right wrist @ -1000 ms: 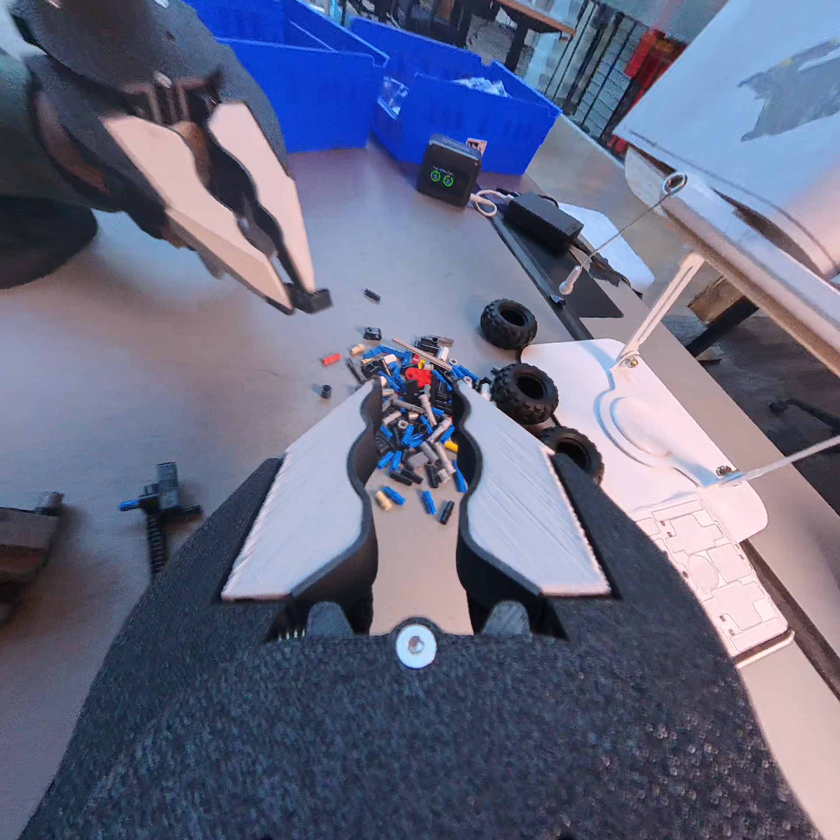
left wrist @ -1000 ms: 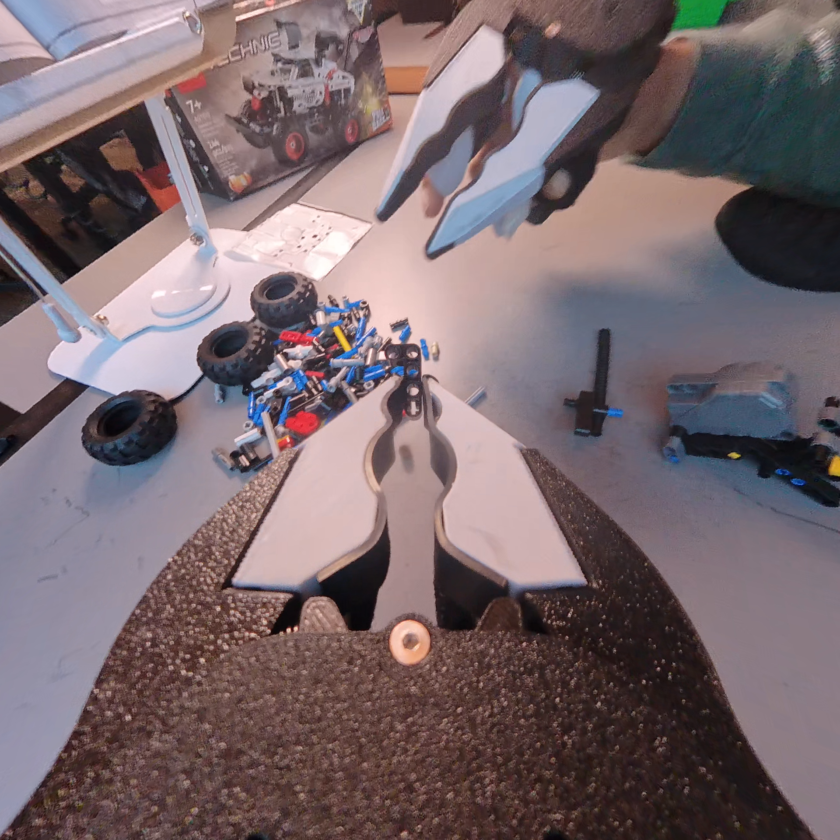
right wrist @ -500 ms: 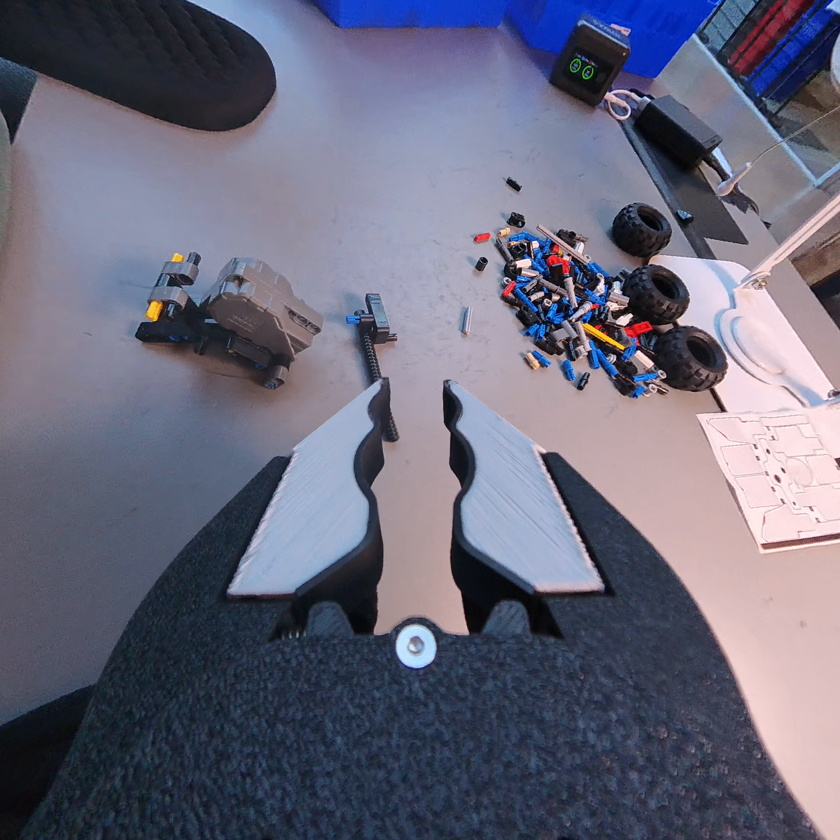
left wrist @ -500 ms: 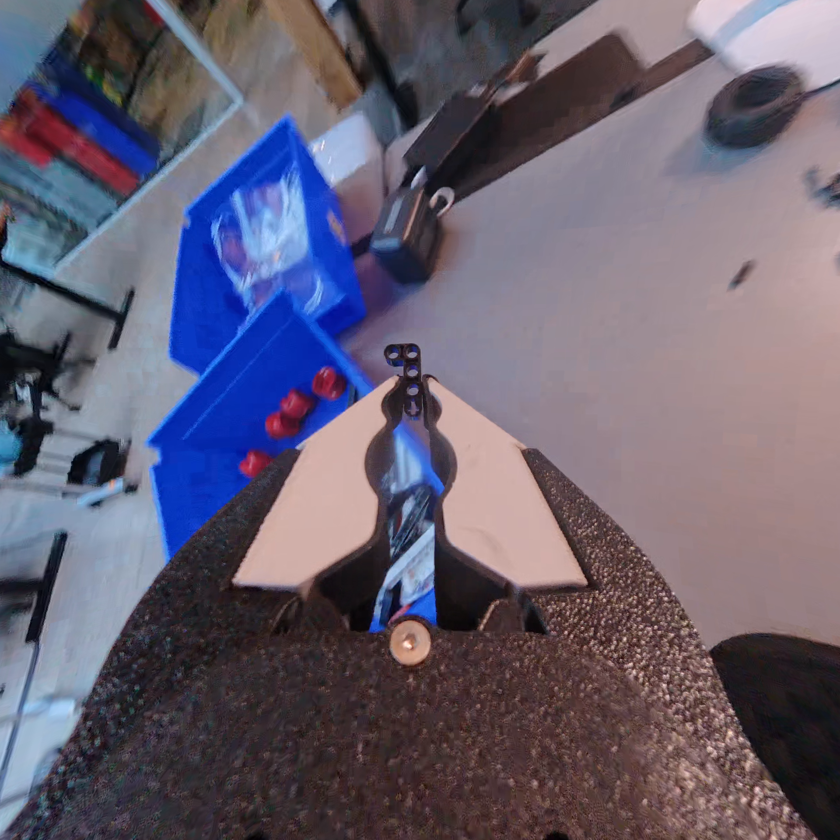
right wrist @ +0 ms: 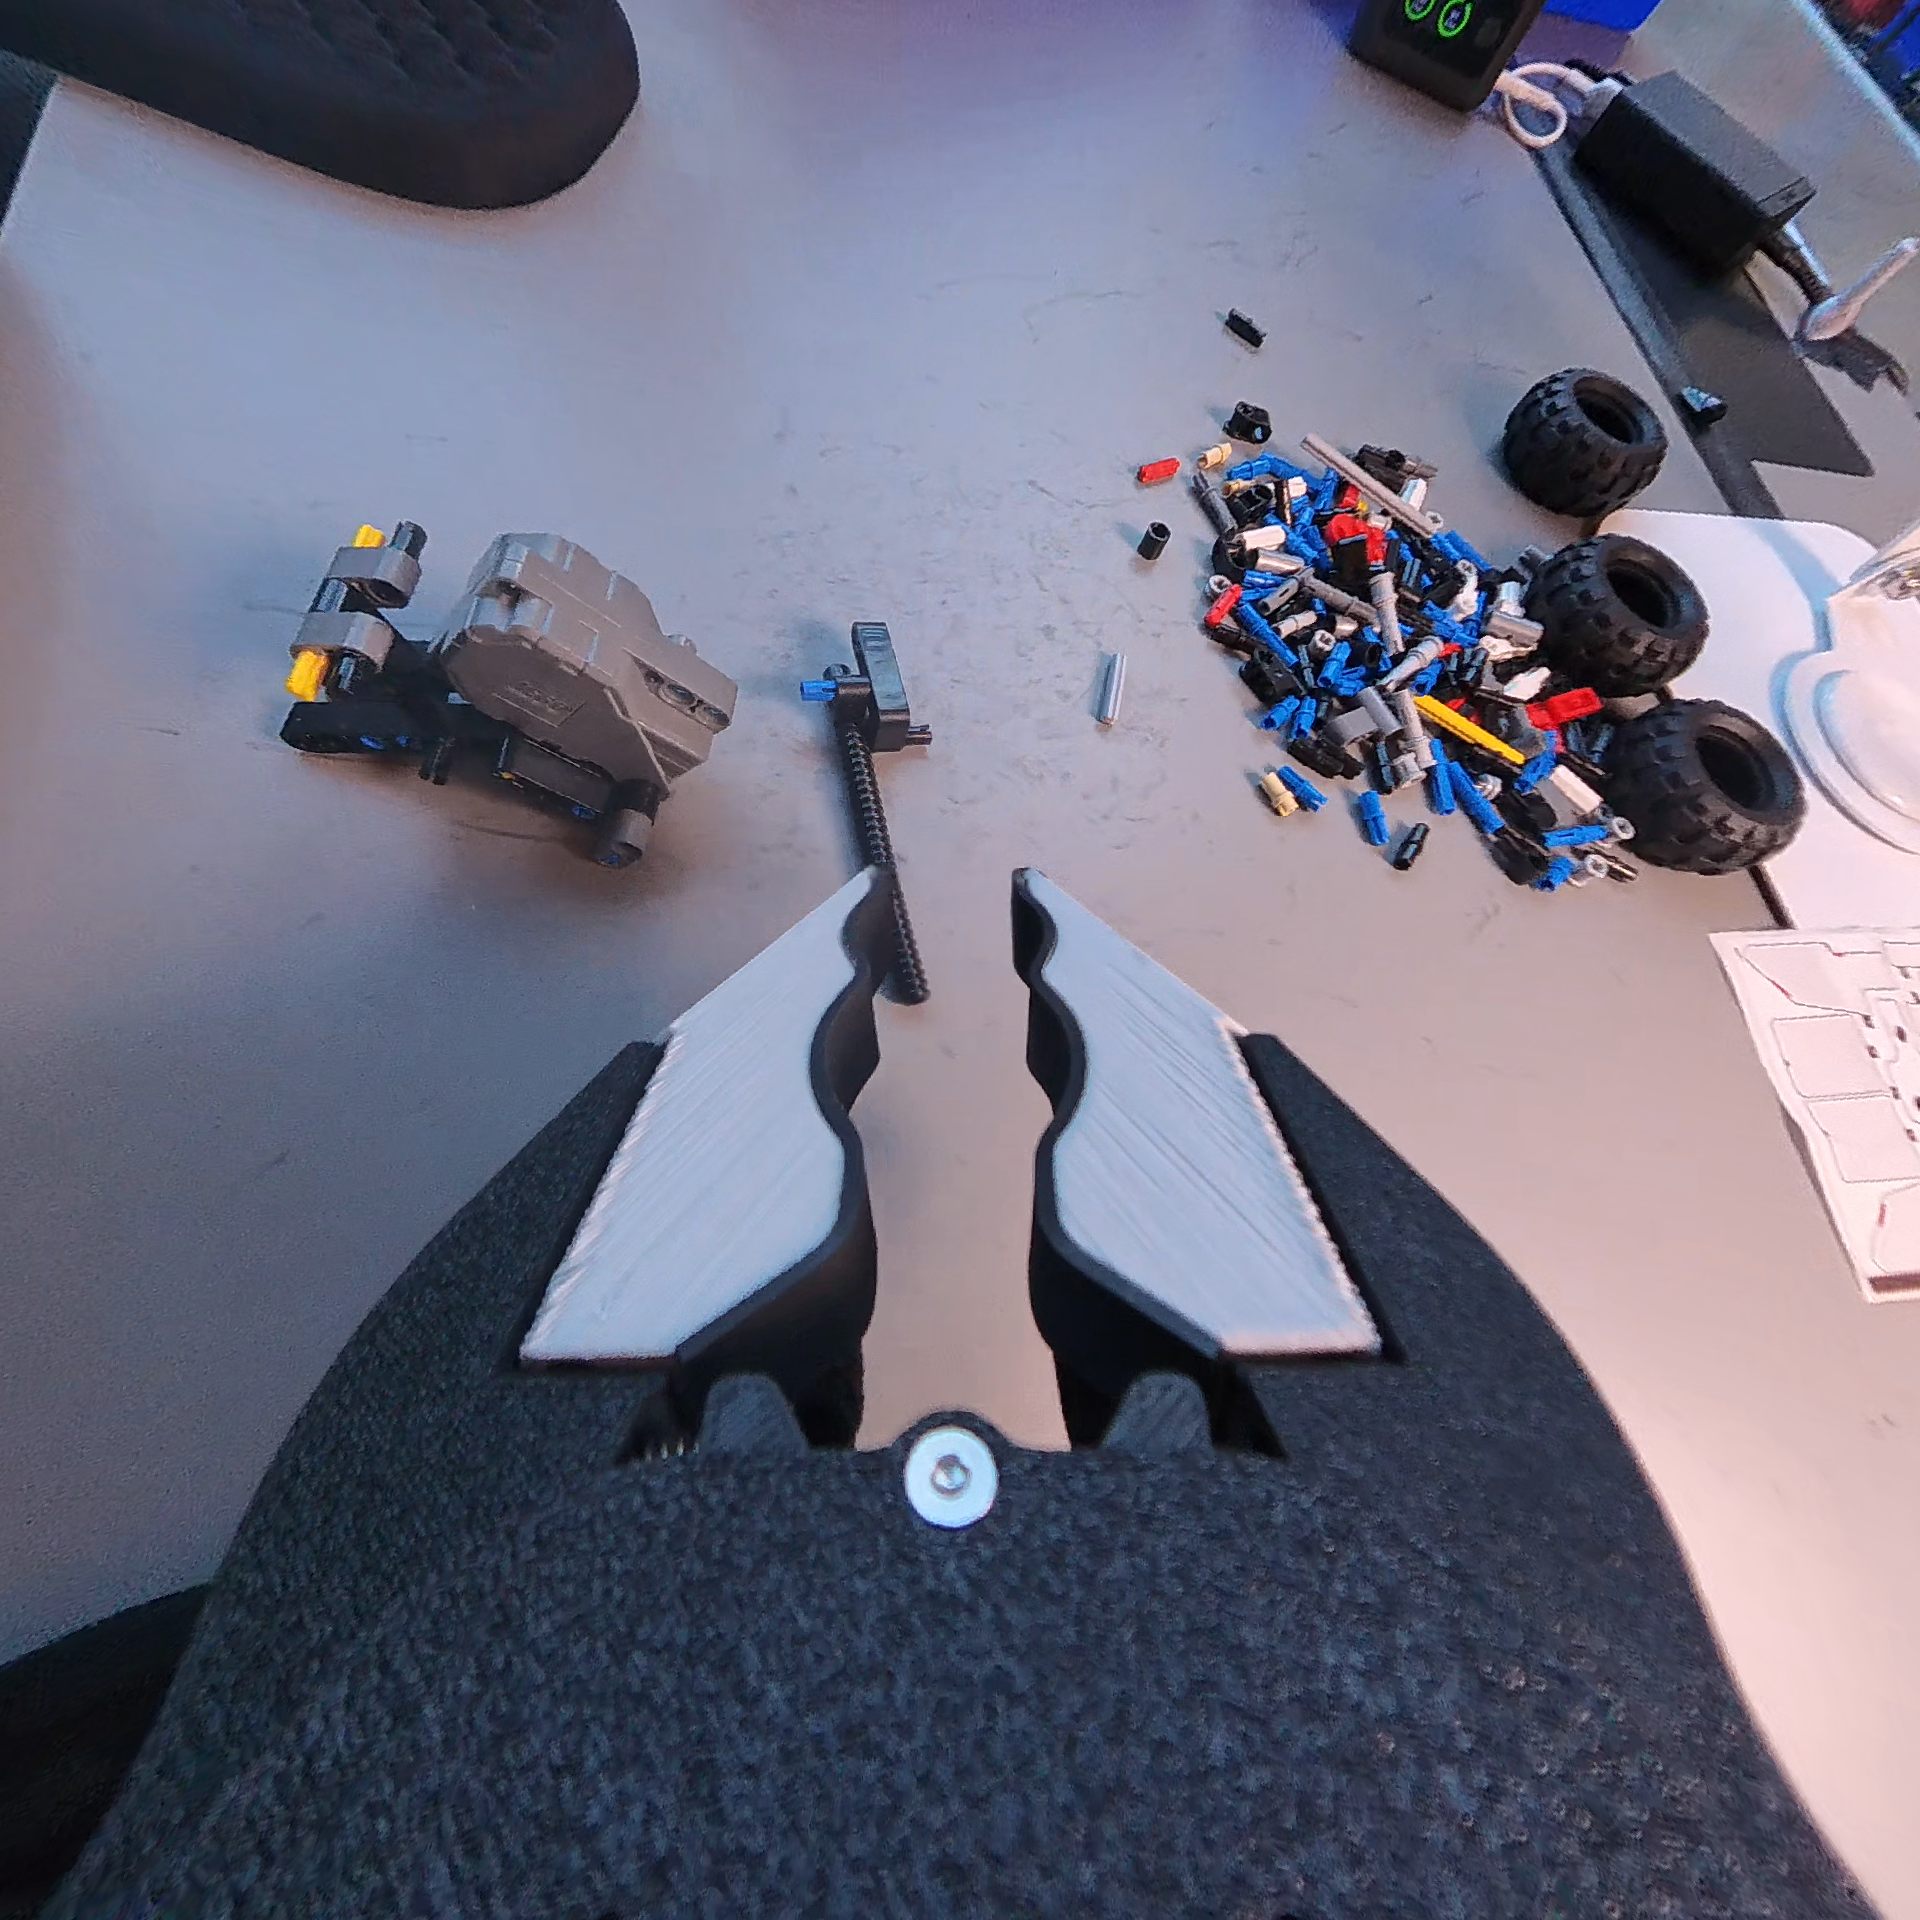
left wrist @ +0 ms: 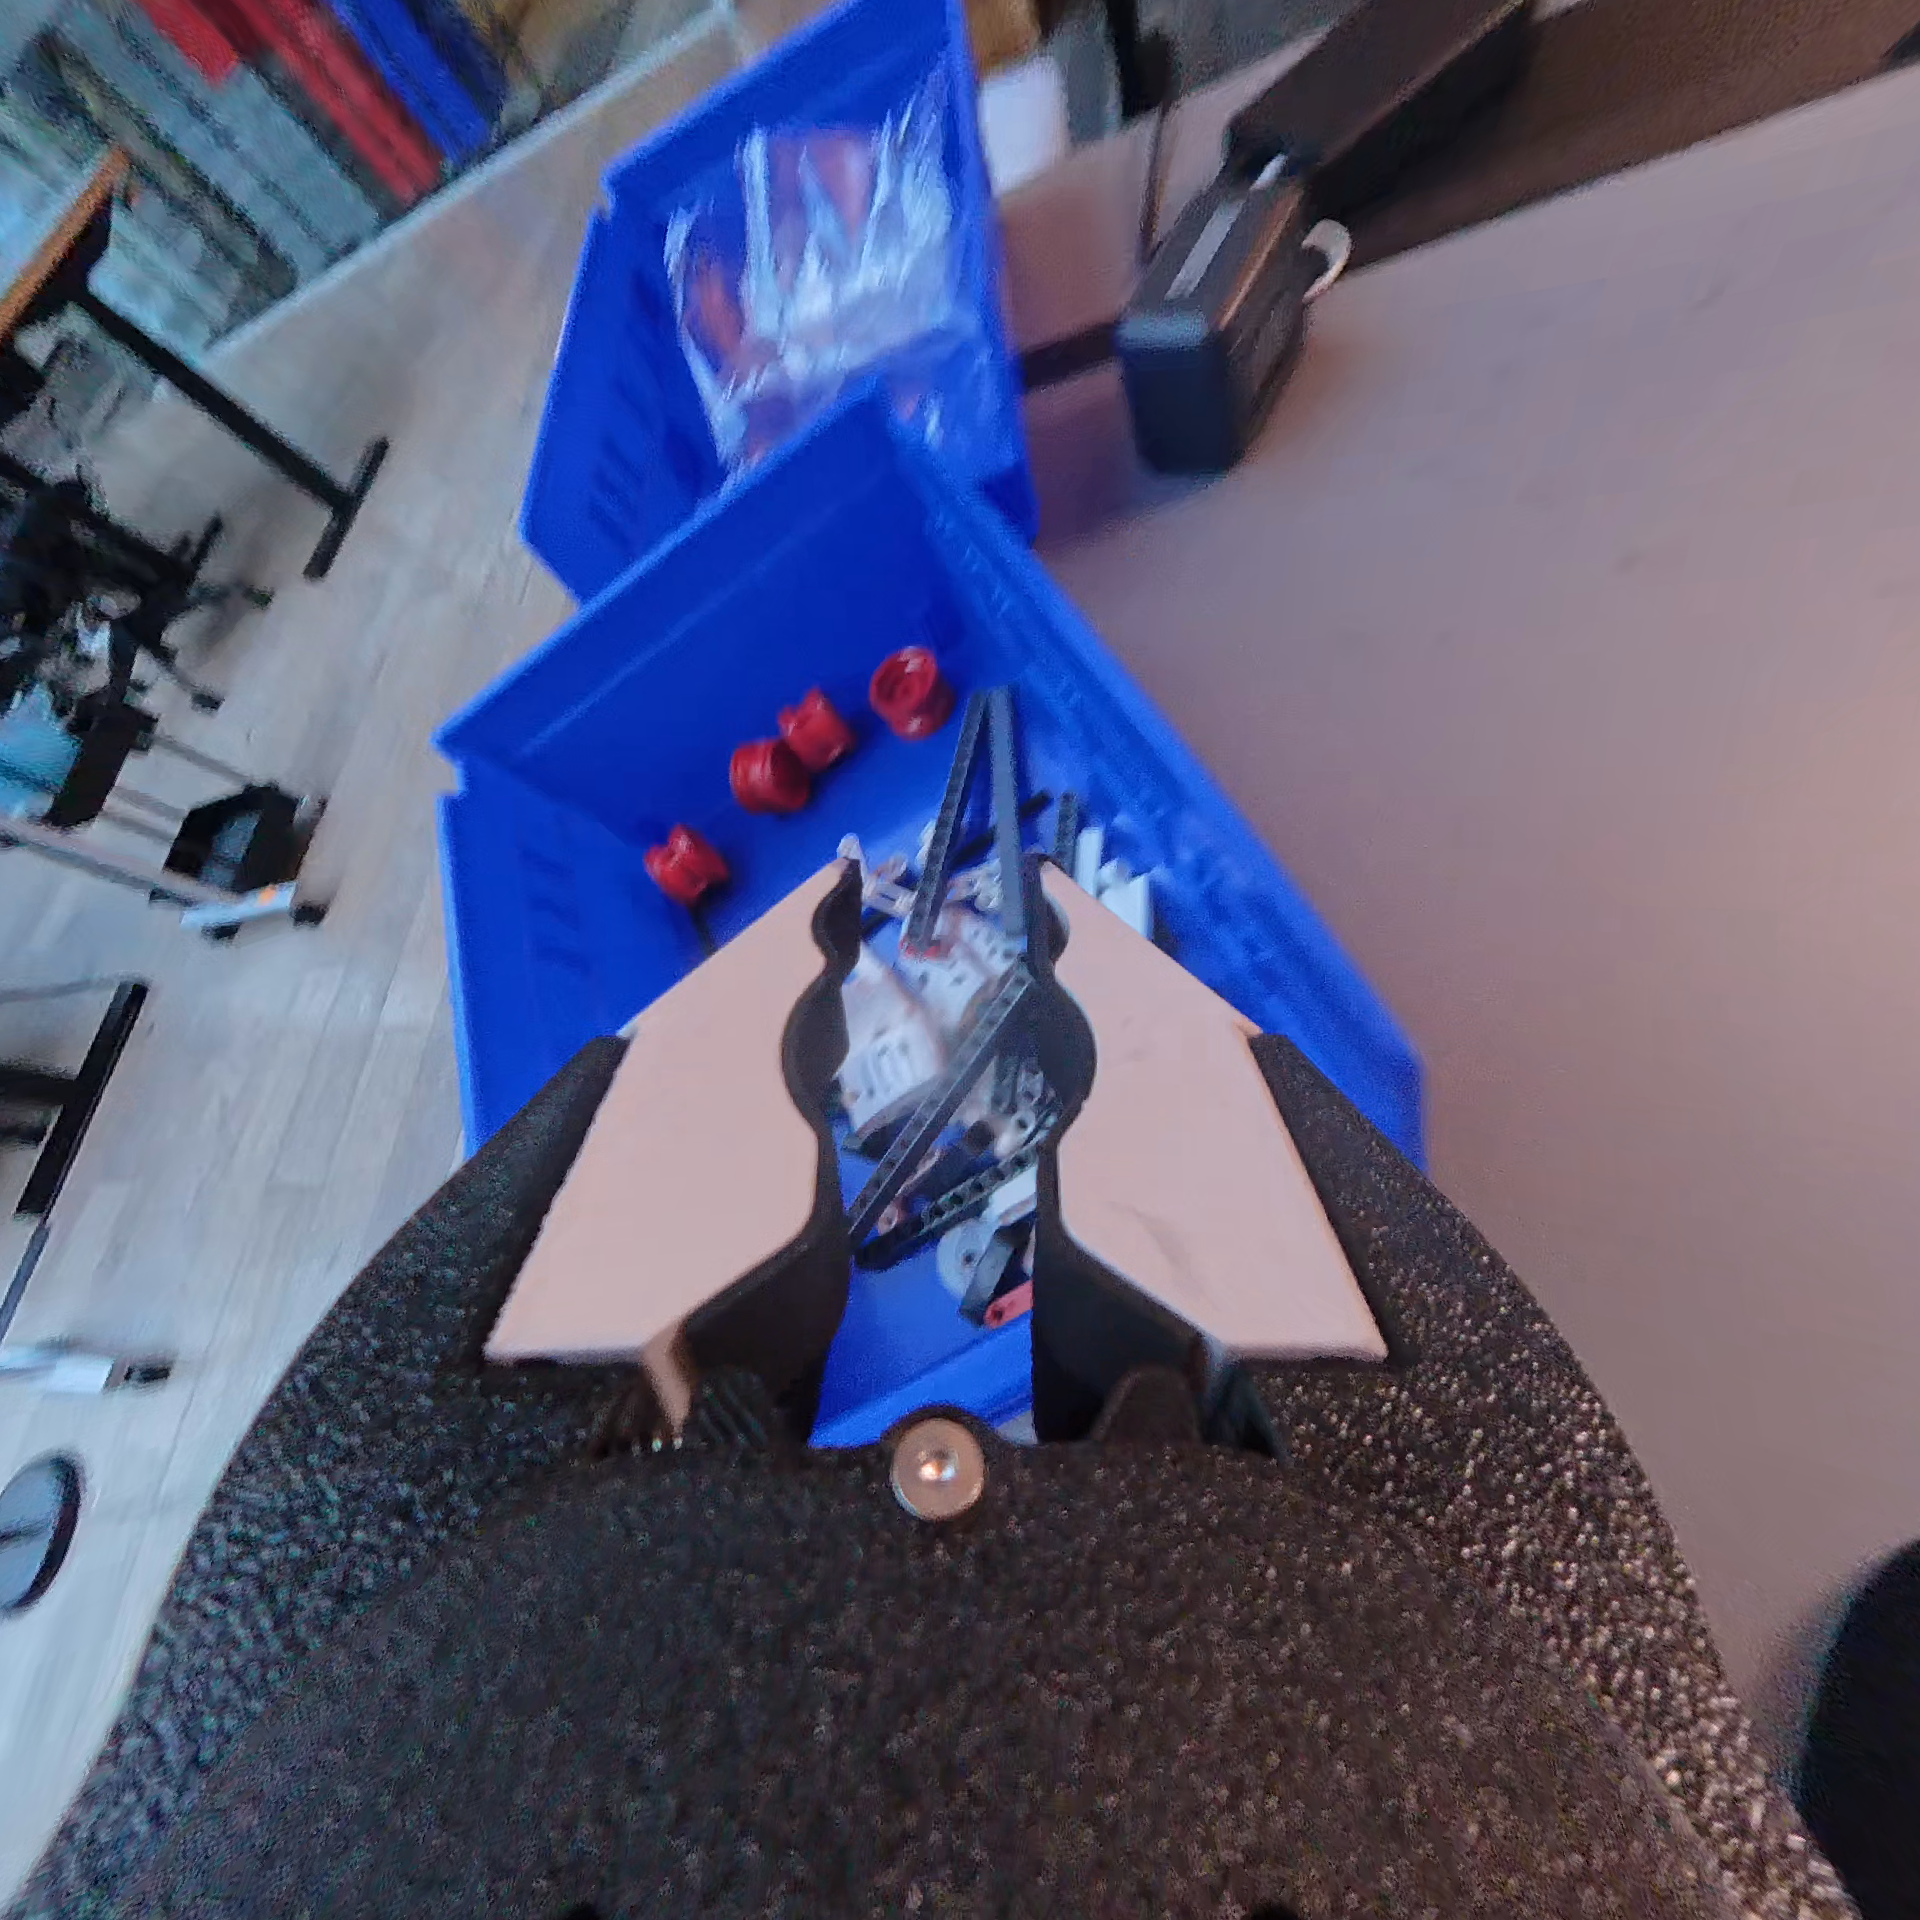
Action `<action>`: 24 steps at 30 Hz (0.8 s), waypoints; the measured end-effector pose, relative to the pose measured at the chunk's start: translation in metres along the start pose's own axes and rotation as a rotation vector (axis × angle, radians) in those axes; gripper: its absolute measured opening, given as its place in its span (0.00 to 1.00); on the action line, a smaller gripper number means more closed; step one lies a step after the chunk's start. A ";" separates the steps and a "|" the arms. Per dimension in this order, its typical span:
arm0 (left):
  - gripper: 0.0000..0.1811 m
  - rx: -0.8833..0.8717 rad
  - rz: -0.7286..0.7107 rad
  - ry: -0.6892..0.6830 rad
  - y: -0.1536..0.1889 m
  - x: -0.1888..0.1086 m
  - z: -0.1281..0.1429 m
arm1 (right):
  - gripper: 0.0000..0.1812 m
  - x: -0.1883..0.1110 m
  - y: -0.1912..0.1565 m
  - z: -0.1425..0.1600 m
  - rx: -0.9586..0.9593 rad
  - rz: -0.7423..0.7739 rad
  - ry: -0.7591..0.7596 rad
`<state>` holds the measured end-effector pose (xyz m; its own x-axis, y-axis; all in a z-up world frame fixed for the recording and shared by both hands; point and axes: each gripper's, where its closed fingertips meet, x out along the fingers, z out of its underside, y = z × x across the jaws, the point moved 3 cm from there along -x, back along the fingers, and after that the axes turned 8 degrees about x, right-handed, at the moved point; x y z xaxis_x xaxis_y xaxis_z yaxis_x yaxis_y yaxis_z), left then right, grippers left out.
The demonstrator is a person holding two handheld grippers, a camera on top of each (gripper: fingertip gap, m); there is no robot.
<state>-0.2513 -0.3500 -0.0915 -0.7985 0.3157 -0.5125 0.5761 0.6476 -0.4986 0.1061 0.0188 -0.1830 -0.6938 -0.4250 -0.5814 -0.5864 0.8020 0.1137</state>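
Right wrist view: your right gripper (right wrist: 940, 883) hovers with jaws parted, the toothed black rod (right wrist: 878, 821) pointing away beside its left fingertip.

I log: smooth glossy blue plastic bin (left wrist: 582, 935); matt grey table top (right wrist: 831, 312), lightly scuffed; knobbly black rubber tyres (right wrist: 1616, 613); grainy black gripper shell (right wrist: 935, 1714) with striated pale fingers (right wrist: 717, 1143); white paper sheet (right wrist: 1839, 1081).
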 end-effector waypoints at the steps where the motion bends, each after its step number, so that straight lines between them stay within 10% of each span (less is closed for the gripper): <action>1: 0.17 0.020 0.044 0.077 0.012 -0.008 -0.019 | 0.12 0.003 -0.001 0.001 -0.003 -0.009 -0.011; 7: 0.17 0.216 0.542 0.427 0.151 -0.049 -0.107 | 0.12 0.025 -0.008 0.000 -0.027 -0.072 -0.077; 13: 0.17 0.401 0.965 0.492 0.283 -0.066 -0.119 | 0.08 0.040 -0.014 0.009 -0.038 -0.142 -0.190; 24: 0.16 0.403 0.930 0.542 0.328 -0.032 -0.118 | 0.03 -0.004 -0.001 0.043 0.020 -0.160 -0.320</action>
<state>-0.0578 -0.0656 -0.1560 0.0510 0.8758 -0.4799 0.9182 -0.2301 -0.3224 0.1276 0.0376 -0.2150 -0.4261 -0.3952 -0.8138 -0.6667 0.7452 -0.0129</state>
